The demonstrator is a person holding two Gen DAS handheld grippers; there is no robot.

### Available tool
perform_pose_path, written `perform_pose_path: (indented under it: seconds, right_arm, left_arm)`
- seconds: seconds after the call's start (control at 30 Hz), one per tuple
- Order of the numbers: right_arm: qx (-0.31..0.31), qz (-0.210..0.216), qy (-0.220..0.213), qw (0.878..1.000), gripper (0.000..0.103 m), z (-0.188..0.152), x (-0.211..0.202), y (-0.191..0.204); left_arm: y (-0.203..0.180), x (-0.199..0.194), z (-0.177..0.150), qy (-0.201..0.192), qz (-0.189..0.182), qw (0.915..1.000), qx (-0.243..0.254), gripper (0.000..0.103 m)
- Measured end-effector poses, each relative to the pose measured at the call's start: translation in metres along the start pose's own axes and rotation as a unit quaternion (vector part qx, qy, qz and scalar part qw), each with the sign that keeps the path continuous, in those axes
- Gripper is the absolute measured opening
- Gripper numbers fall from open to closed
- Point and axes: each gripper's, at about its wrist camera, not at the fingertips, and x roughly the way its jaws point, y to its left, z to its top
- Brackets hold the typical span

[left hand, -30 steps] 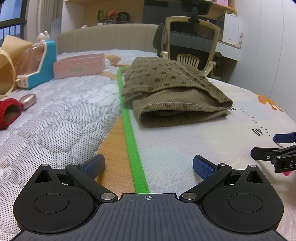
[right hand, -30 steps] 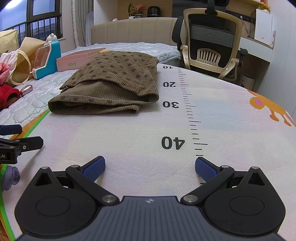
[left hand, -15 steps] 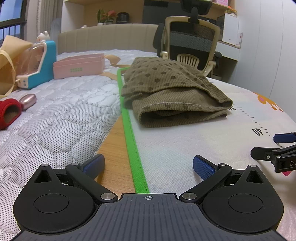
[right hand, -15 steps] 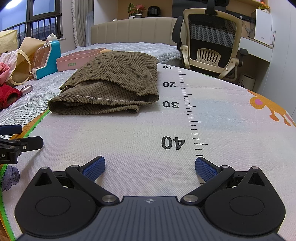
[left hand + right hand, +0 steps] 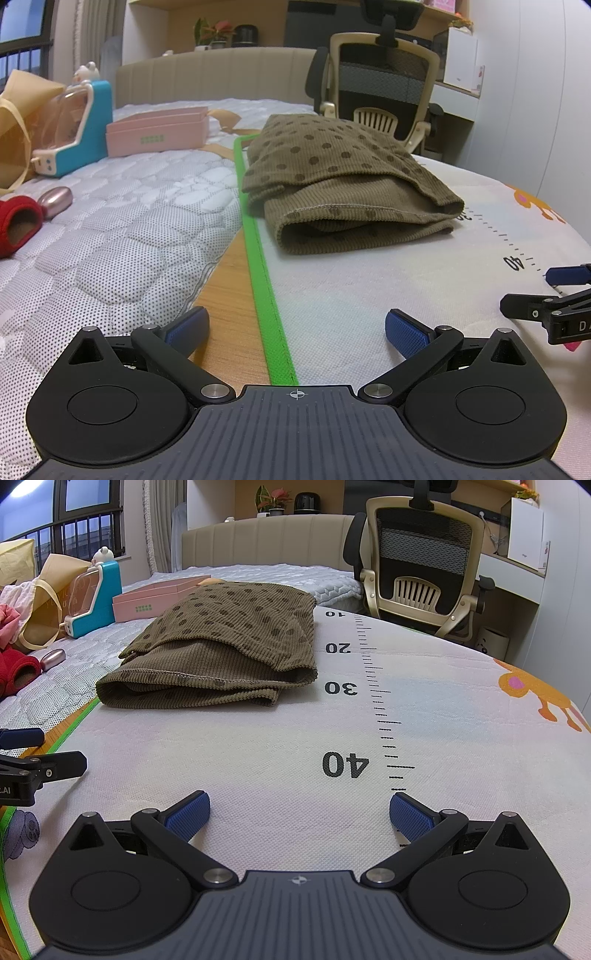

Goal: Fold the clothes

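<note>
A brown corduroy garment with dark dots (image 5: 343, 192) (image 5: 225, 653) lies folded into a thick stack on the white mat (image 5: 369, 288) (image 5: 288, 731), its folded edge facing me. My left gripper (image 5: 295, 326) is open and empty, low over the mat's green border, well short of the garment. My right gripper (image 5: 299, 810) is also open and empty, resting near the printed "40" mark, apart from the cloth. Each gripper shows at the edge of the other's view: the right gripper (image 5: 550, 295) and the left gripper (image 5: 33, 757).
The mat has a green border (image 5: 262, 280) and a printed ruler (image 5: 376, 701). On the quilted mattress (image 5: 110, 240) to the left lie a pink box (image 5: 157, 131), a blue-and-white case (image 5: 74, 129), paper bags (image 5: 40, 598) and a red item (image 5: 14, 229). An office chair (image 5: 421, 565) stands behind.
</note>
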Motion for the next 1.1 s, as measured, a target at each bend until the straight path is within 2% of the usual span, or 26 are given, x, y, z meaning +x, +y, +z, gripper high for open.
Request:
perform_pose_path:
  seconds: [1.1]
  right_arm:
    - [0.000,0.000,0.000,1.000,0.103,-0.0001,0.0000,-0.0002]
  left_arm:
    - [0.0005,-0.0007,-0.0005,-0.003,-0.004,1.0000,-0.005,0.103]
